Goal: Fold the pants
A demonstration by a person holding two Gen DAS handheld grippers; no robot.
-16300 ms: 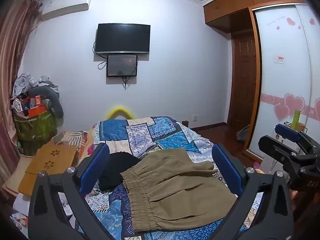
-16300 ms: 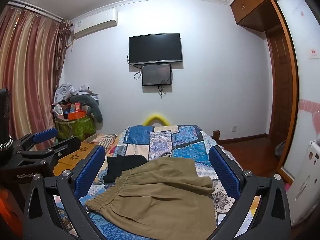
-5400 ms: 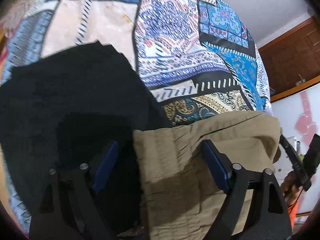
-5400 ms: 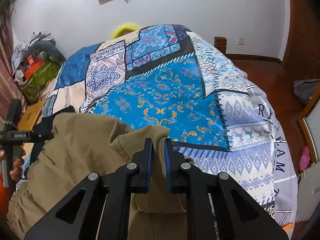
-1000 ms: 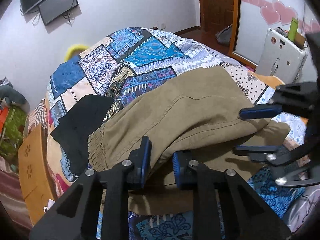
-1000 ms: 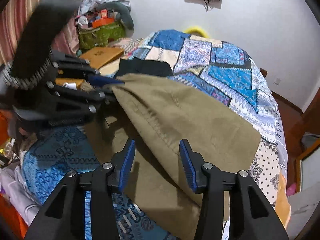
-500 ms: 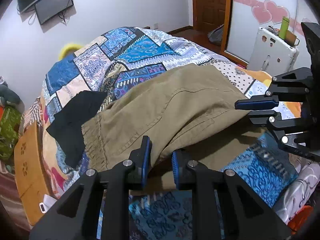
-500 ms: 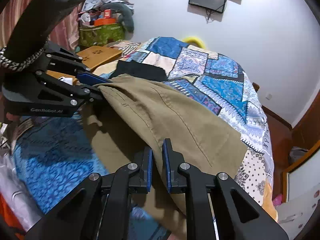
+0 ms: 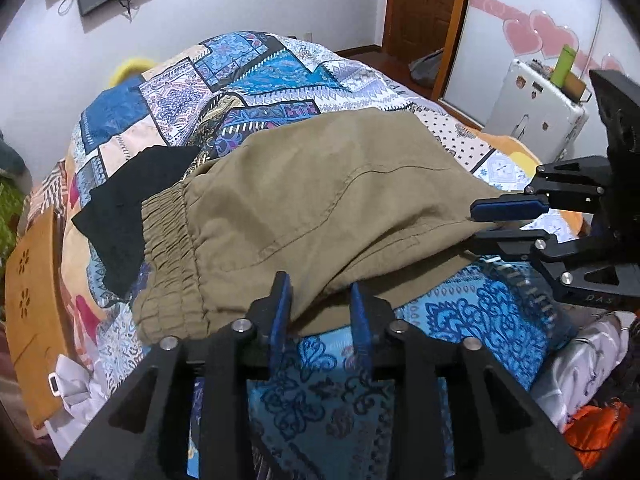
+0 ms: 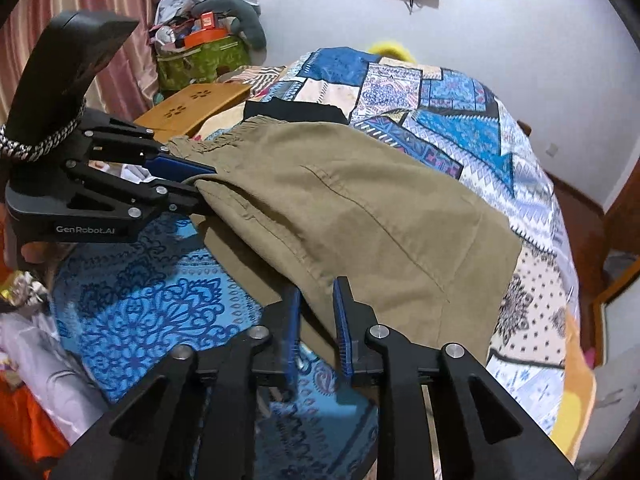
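Note:
The olive pants (image 9: 320,204) lie on the patchwork bed, folded over on themselves, with the elastic waistband (image 9: 168,240) at the left. They also show in the right wrist view (image 10: 360,208). My left gripper (image 9: 320,312) has its jaws partly apart around the near fold edge; the cloth sits loosely between them. My right gripper (image 10: 316,316) has its jaws a little apart around the pants' near edge. Each gripper shows in the other's view, the right one (image 9: 504,220) and the left one (image 10: 188,180), both at the cloth's edge.
A black garment (image 9: 120,208) lies under the waistband side. The quilt (image 9: 248,76) covers the bed. A wooden board (image 10: 196,104) and cluttered green bag (image 10: 200,60) stand at the left. A white case (image 9: 532,120) and sliding wardrobe door are at the right.
Both grippers' jaws have widened since half a second ago, loosening on the pants edge. The folded upper layer has settled lower onto the bed.

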